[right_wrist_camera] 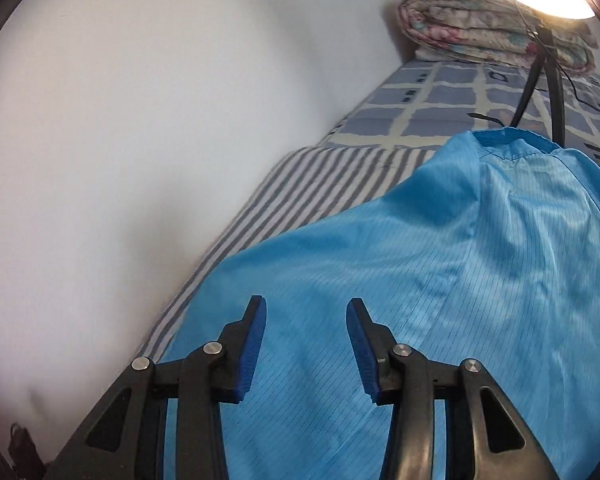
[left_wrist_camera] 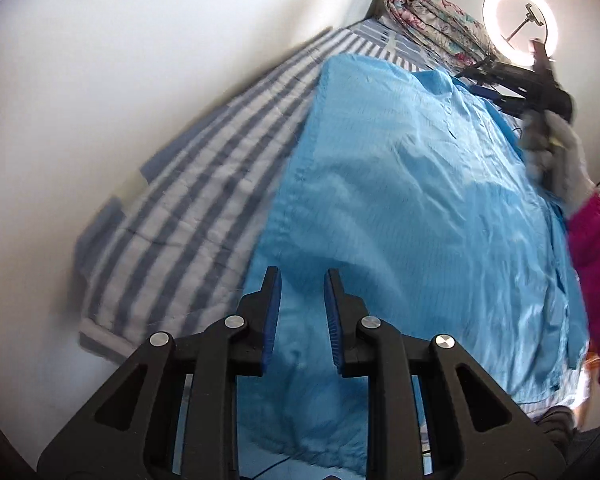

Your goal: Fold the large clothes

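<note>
A large light-blue garment lies spread flat on a bed, with fine pinstripes and a collar at its far end. My left gripper hovers above the garment's near part, open, with nothing between its blue pads. My right gripper is also open and empty, held over the garment. In the left wrist view the right gripper shows at the garment's far right edge, held by a grey-gloved hand with a pink sleeve.
A blue-and-white striped sheet covers the bed along a white wall. A folded floral quilt sits at the bed's far end. A lit ring light stands there on tripod legs with a trailing cable.
</note>
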Demonstrator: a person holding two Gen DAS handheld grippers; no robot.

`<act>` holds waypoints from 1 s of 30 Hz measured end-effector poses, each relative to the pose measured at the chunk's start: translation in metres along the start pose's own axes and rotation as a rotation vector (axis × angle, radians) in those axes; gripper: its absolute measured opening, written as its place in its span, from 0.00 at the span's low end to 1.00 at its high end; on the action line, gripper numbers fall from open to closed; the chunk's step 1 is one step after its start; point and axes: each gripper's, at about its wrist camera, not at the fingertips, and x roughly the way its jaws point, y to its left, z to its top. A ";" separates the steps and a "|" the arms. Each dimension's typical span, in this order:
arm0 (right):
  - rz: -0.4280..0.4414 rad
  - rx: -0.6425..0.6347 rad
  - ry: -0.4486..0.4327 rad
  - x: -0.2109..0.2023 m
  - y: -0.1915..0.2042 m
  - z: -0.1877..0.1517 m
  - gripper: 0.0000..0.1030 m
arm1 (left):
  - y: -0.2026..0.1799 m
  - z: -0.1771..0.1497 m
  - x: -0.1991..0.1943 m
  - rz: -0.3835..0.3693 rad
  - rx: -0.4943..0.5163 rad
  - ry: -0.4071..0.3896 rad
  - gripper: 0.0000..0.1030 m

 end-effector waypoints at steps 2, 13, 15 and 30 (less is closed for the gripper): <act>0.048 -0.065 0.043 -0.018 0.031 -0.025 0.44 | 0.010 -0.001 -0.013 -0.006 -0.008 -0.020 0.21; 0.116 -0.196 0.286 -0.031 0.147 -0.197 0.41 | 0.061 -0.032 -0.028 -0.181 -0.124 0.072 0.21; 0.099 -0.211 0.304 -0.026 0.158 -0.218 0.40 | 0.062 -0.036 -0.031 -0.200 -0.127 0.073 0.21; -0.015 -0.147 0.332 0.014 0.167 -0.248 0.36 | 0.054 -0.025 0.002 -0.167 -0.085 0.130 0.21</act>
